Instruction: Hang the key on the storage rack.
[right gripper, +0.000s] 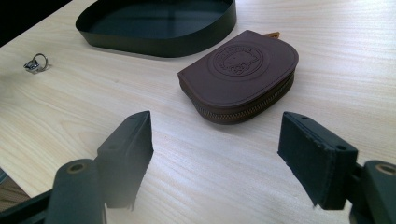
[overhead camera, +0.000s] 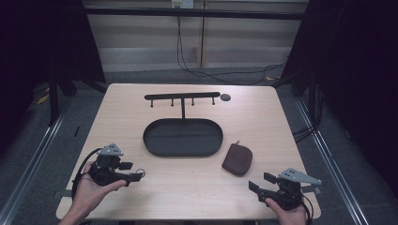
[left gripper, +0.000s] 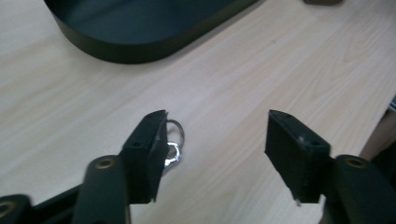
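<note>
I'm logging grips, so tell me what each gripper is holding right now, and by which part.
Nothing is held. The left gripper stands open over the table beside the small metal ring; the right gripper stands open short of the brown pouch.

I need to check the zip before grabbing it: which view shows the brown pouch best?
The right gripper view: the brown pouch lies close ahead, embossed top and zipper edge clear. The high view shows it small, right of the black tray. The left gripper view catches just a sliver at its top edge.

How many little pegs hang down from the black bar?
4. The pegs hang in a row under the bar of the rack: far left, left of the post, right of it, far right.
</note>
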Available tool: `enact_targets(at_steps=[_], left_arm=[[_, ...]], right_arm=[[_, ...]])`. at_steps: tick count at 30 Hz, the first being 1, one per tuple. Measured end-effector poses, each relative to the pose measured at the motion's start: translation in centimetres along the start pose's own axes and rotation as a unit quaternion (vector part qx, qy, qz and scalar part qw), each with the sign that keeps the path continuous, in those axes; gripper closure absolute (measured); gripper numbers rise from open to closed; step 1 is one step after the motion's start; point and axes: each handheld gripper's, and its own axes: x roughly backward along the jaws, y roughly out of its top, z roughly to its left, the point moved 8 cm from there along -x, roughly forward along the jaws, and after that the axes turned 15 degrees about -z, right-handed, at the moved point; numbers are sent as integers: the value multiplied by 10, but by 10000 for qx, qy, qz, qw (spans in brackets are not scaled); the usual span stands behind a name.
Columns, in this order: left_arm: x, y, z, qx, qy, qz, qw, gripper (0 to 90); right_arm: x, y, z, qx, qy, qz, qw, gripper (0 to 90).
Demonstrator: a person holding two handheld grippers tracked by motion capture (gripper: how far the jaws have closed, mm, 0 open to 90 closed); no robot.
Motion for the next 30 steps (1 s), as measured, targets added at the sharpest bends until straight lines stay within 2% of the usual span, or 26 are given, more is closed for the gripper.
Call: enact_targets(at_steps=[3,4,5,7,9,11,12,14,15,18,21,22,24,25,26,27,28,29,30], left_arm=[[-1,6,2,-115,38,106,9999,540],[-1,9,2,-176,60,122,9998,540],[-2,11,3,-266,175,122,9994,570],[-7,10,2,-504,307,319,9977,627],[-11,9,0,-472,255,373,9979,634],[-16,8,3,-592,312,570,9961,639],[-18,7,3,-603,262,661,9956,639],[-19,7,4,-618,249,709,9953,639],[-20,6,7,-652,246,885,9936,639],[-23,5,13,-596,303,1150,9911,640],[-24,5,17,-501,240,1300,9900,643],[-26,3,18,-381,159,1469,9883,649],[-27,2,20,-363,163,1643,9856,653],[-27,2,20,-363,163,1643,9856,655],[-29,1,21,-336,157,1757,9837,655],[-30,1,22,-333,148,1768,9836,655],[-30,1,23,-271,119,1872,9819,656],[-31,1,23,-243,79,1910,9813,656],[-33,1,25,-153,1,2042,9788,655]], right_arm=[[0,0,0,-11,4,27,10000,260],[0,0,0,-1,9,22,10000,260],[0,0,0,-3,12,24,10000,260],[-1,-1,1,-13,22,64,10000,260],[-1,-1,1,0,24,68,10000,259],[-1,-2,2,12,31,84,10000,257],[-1,-2,2,12,29,82,10000,257],[-1,-2,2,19,35,76,10000,256],[-1,-2,2,8,31,82,10000,256],[-2,-3,2,17,69,127,9999,252],[-2,-3,3,15,76,141,9999,251],[-2,-3,3,14,74,145,9999,250],[-3,-3,3,6,88,151,9998,247],[-3,-3,3,6,88,151,9998,247],[-3,-4,2,12,85,159,9998,246],[-3,-4,2,12,85,159,9998,246],[-3,-4,2,7,88,160,9998,245],[-3,-4,2,7,88,160,9998,245],[-3,-4,2,-4,92,163,9998,244]])
